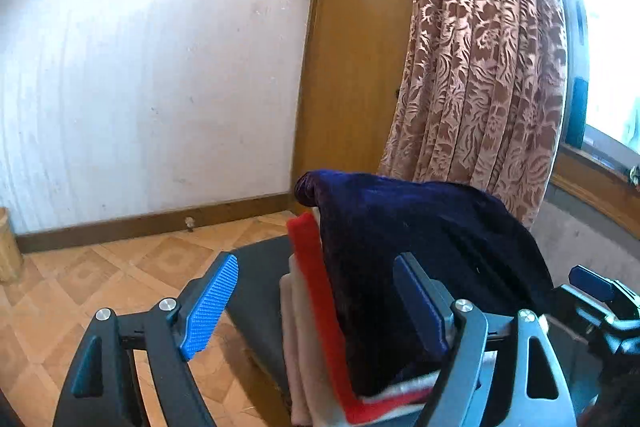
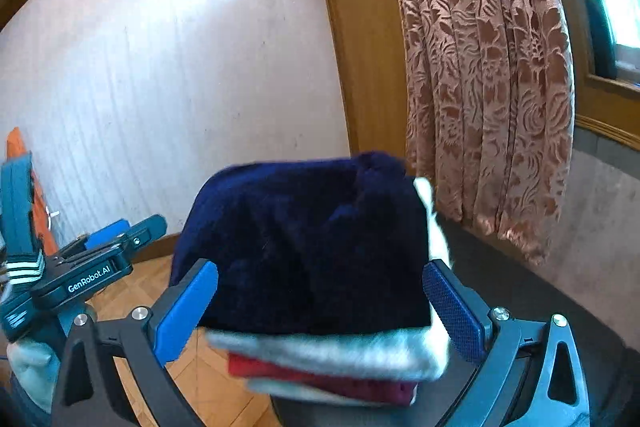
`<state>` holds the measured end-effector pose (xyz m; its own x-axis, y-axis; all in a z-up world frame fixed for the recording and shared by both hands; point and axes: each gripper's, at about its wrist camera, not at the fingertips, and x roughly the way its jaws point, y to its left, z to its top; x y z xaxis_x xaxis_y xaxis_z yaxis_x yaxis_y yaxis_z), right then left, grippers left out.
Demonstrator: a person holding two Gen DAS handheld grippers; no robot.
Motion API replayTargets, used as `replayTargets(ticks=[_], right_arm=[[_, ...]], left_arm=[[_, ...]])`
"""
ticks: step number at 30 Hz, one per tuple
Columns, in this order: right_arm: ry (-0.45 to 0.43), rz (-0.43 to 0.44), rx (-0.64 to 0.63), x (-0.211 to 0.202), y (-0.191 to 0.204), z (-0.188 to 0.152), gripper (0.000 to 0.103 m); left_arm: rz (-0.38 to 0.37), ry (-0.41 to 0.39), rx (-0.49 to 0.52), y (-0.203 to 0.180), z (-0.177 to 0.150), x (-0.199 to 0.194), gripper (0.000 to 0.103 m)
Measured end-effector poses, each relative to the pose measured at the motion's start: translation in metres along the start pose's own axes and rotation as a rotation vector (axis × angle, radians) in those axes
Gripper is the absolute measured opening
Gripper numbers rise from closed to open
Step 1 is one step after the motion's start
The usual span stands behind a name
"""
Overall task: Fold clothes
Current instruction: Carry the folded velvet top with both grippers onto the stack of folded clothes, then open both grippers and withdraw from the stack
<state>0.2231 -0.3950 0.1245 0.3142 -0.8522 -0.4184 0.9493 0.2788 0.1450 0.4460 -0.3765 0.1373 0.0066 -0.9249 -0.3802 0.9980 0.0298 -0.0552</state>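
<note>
White wall (image 1: 140,87) fills the left of both views, with a brown skirting board (image 1: 152,221) along its foot. Wooden door (image 1: 356,67) stands right of the wall; a patterned brown curtain (image 1: 488,59) hangs beside it, partly covering a bright window (image 1: 612,47). Floor of tan patterned tiles (image 1: 100,279) shows at lower left.

Dark counter (image 1: 260,291) carries the stack of folded clothes (image 2: 320,307). Order from the top: 1 dark blue velvet garment (image 1: 420,247), 1 white layer (image 2: 328,351), 1 red layer (image 1: 316,291), then pale beige layers (image 1: 296,347) at the bottom. The stack lies near the counter's edge, with the floor tiles just beyond it on the left.

Left hand-held gripper (image 1: 320,307): jaws wide apart, nothing gripped. Its left blue pad (image 1: 210,307) stands clear over the counter edge and floor; the right pad is close against the side of the blue garment, and contact cannot be settled from this view.

Right hand-held gripper (image 2: 320,311): jaws fully spread on either side of the stack's near end. Both blue pads (image 2: 452,311) sit just beside the blue garment without visibly pressing on it.

In the right wrist view the left hand-held gripper appears at far left, held in a gloved hand (image 2: 32,367), well apart from the stack. An orange object (image 2: 24,163) behind it is too cropped to identify.
</note>
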Motion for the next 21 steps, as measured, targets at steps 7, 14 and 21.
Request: replayTargets(ticks=[7, 14, 21], right_arm=[[0.013, 0.072, -0.073, -0.02, 0.032, -0.023, 0.103], [0.016, 0.078, -0.152, -0.046, 0.058, -0.046, 0.103], [-0.001, 0.001, -0.09, -0.063, 0.049, -0.053, 0.103]], left_arm=[[0.054, -0.05, 0.084, -0.011, -0.01, -0.039, 0.081], [0.08, -0.04, 0.057, -0.012, -0.019, -0.058, 0.077], [0.064, -0.039, 0.057, -0.022, -0.035, -0.072, 0.071]])
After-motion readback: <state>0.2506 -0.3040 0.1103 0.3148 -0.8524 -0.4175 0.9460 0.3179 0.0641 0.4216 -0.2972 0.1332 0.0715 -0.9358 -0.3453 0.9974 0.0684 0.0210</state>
